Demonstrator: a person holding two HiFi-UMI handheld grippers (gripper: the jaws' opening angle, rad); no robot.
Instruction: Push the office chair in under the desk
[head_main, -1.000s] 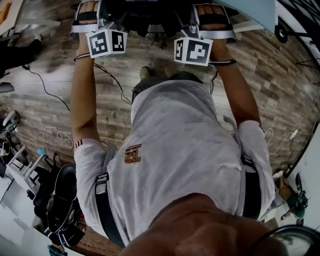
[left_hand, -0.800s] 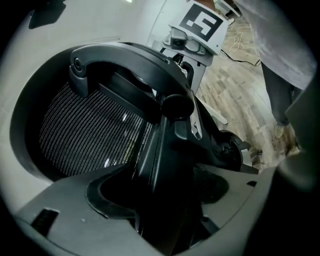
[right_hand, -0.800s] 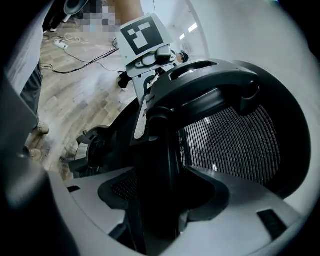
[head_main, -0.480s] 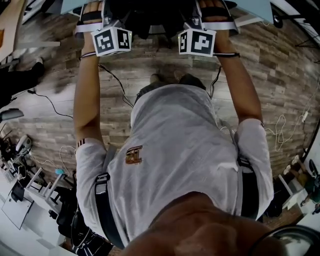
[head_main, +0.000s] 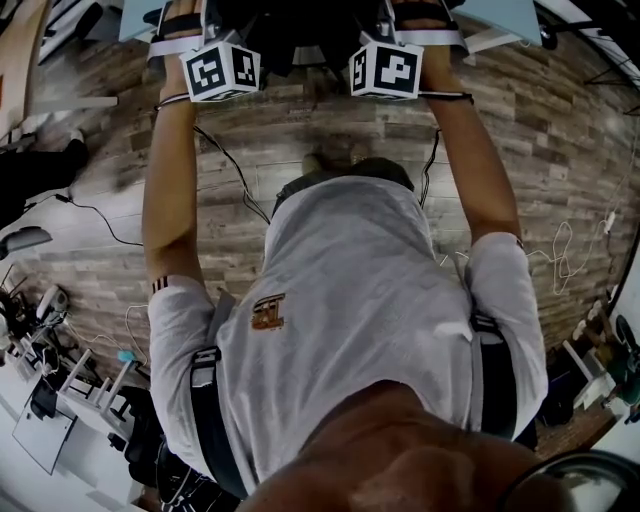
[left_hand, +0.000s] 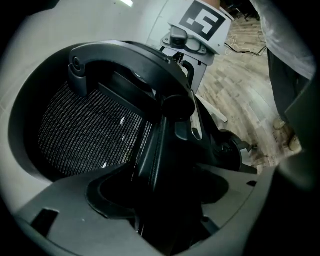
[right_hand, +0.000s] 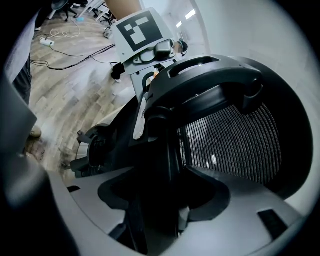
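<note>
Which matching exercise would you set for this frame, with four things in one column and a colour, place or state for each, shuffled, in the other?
Column one:
1 left tongs
2 mesh back
3 floor
4 shirt

Column two:
a wood planks, cables lying on it
b light grey, small chest logo
c closed on the chair's back frame
d black, see-through weave

Pairs: 1-c, 2-d, 3-a, 4-b.

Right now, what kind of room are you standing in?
Probably an office or a workshop. There is a mesh-backed office chair, a pale desk just beyond it, and loose cables trailing across a wood-plank floor.
</note>
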